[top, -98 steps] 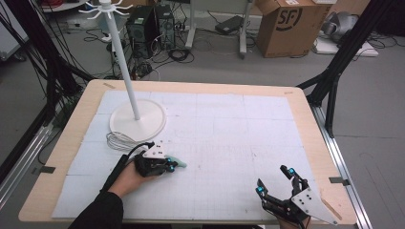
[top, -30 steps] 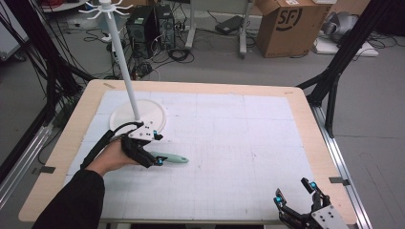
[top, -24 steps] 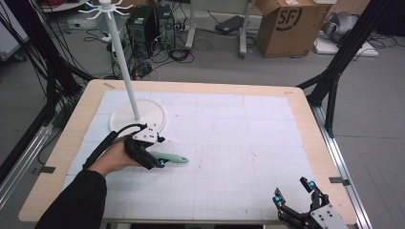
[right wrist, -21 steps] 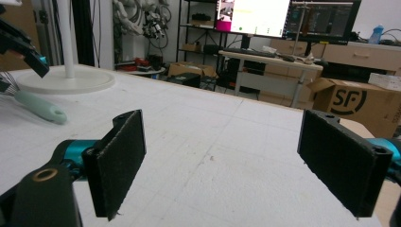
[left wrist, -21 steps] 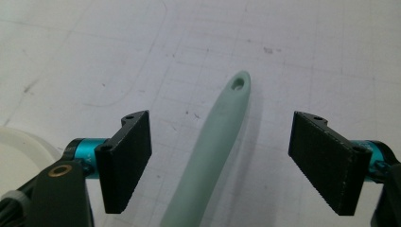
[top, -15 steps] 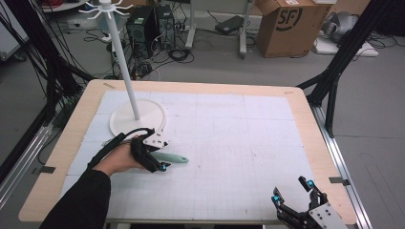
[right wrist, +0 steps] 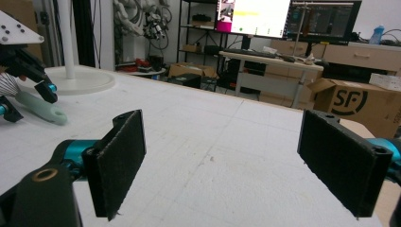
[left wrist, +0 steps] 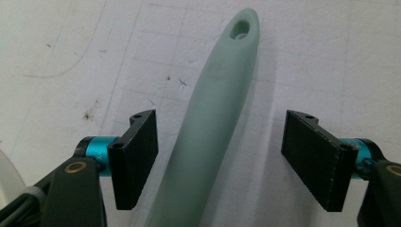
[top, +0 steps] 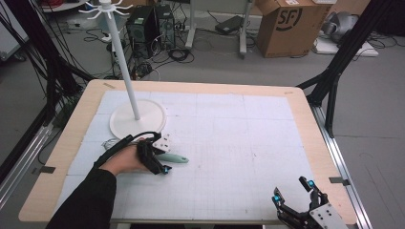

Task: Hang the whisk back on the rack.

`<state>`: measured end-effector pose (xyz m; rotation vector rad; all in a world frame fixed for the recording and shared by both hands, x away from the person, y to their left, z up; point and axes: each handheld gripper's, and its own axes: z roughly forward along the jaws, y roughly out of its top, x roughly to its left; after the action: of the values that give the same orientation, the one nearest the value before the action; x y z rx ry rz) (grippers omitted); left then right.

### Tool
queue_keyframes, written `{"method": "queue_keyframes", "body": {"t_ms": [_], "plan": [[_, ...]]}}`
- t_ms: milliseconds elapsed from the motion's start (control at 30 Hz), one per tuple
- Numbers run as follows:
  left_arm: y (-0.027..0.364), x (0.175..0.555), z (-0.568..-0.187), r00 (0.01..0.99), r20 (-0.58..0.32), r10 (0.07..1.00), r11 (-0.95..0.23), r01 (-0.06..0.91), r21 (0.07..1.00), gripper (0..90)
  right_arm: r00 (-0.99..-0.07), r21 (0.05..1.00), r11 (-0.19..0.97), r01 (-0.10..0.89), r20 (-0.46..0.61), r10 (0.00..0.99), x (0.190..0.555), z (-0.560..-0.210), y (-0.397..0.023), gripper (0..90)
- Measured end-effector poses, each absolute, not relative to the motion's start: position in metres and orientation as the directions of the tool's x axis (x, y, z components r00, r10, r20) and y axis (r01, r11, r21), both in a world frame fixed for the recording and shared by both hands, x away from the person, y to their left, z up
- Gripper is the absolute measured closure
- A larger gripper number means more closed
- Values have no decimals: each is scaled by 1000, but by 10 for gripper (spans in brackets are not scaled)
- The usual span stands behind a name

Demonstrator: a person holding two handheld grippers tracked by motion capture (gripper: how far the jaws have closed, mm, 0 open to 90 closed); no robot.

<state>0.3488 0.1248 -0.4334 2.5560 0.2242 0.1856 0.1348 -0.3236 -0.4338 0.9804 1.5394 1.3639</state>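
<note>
- High view: left gripper (top: pixel 160 160) sits low over the near-left part of the white table mat (top: pixel 229 138), astride a pale green handle (top: pixel 174 159). The handle lies flat, long axis running left to right, free end with the hanging hole pointing right; its other end is hidden under the gripper and hand.
- High view: white hook stand (top: pixel 136 117) stands just beyond the left gripper, toward the far left. Thin wire (top: pixel 109 142) lies left of the hand.
- High view: right gripper (top: pixel 298 202) rests at the near-right table edge, well apart from the handle; left hand is clearly nearer.
- Left gripper view: handle (left wrist: pixel 215 123) runs straight up between the two black pads, along the gripper's own line, closer to the left pad (left wrist: pixel 137 158). Gaps show on both sides, so no squeeze yet; jaws have just been closing in around it.
- Left gripper view: judgement – next move is simply finishing the close; handle sits off centre, so it may shift sideways as the pads meet it.
- Right gripper view: jaws stand wide apart with nothing between them, only bare mat (right wrist: pixel 213 142) ahead. Left gripper (right wrist: pixel 28 90) and green handle (right wrist: pixel 40 109) show far left, stand base (right wrist: pixel 82 78) behind them.
</note>
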Motion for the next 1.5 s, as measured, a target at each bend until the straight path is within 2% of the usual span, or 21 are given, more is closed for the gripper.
{"method": "queue_keyframes", "body": {"t_ms": [233,333,667,833,1100,1167,1233,1433,1500], "plan": [[124,352,-433,981,17,191,-834,153,530,382,-347,995,101,21,-88,934,135,-434,-323,155],[122,352,-431,982,12,187,-841,154,519,412,-347,995,98,23,-84,934,135,-434,-323,156],[120,348,-429,991,17,134,-853,107,511,621,-346,995,101,24,-87,934,136,-435,-324,156],[117,345,-428,992,28,125,-863,95,496,661,-344,994,107,22,-93,934,136,-435,-324,156],[115,342,-424,989,47,137,-875,99,475,671,-342,994,104,24,-89,935,136,-435,-324,155],[119,343,-420,988,23,153,-852,120,509,672,-341,994,104,23,-90,936,136,-435,-324,155],[128,346,-411,982,-16,189,-798,163,581,671,-341,994,104,24,-89,936,136,-435,-324,155],[157,348,-383,964,-24,267,-683,206,701,672,-342,994,109,22,-95,935,136,-435,-324,155],[165,348,-378,961,-23,277,-666,209,716,672,-342,994,110,22,-96,935,136,-435,-323,155]]}}
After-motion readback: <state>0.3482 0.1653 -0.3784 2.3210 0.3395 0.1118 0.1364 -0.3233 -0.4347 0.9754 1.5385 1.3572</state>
